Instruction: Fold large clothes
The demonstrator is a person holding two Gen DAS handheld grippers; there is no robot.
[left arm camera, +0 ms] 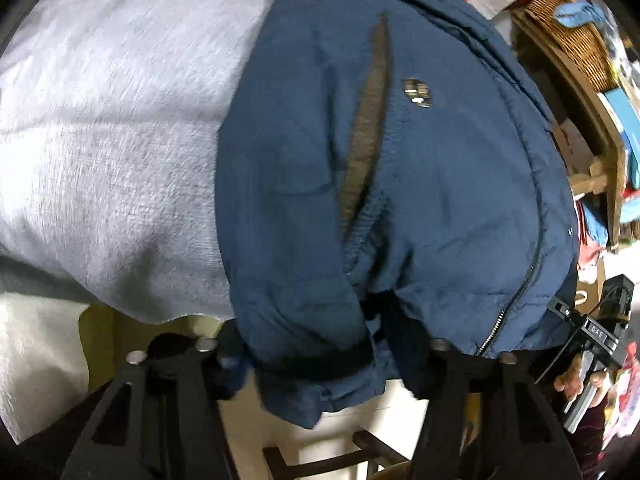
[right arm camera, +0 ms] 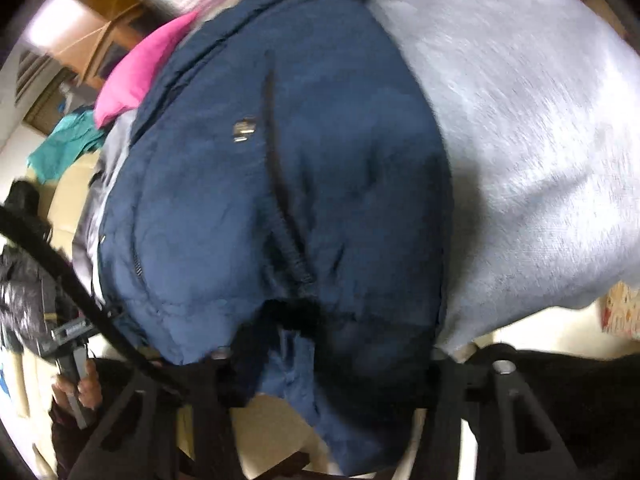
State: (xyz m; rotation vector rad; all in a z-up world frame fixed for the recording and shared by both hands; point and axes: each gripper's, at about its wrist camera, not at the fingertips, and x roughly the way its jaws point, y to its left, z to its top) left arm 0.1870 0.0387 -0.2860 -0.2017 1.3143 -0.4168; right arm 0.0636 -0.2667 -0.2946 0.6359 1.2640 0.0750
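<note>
Both grippers point steeply down. The left gripper [left arm camera: 324, 354] and the right gripper [right arm camera: 332, 356] each stand partly closed, pinching bunched fabric between their fingers.

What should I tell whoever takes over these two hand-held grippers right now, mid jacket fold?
Left hand-held gripper: hem of the navy blue padded zip jacket sits between its fingers; the grip looks closed on it.
Right hand-held gripper: the same, on the jacket's lower edge.
The jacket lies over a light grey fleecy blanket, its hem hanging past the near edge, a slit pocket facing up. Pink and red fabrics lie beyond its collar.
Done: hem seemingly gripped in two places.
Left: no fold is visible yet, so the folding itself remains.
</note>
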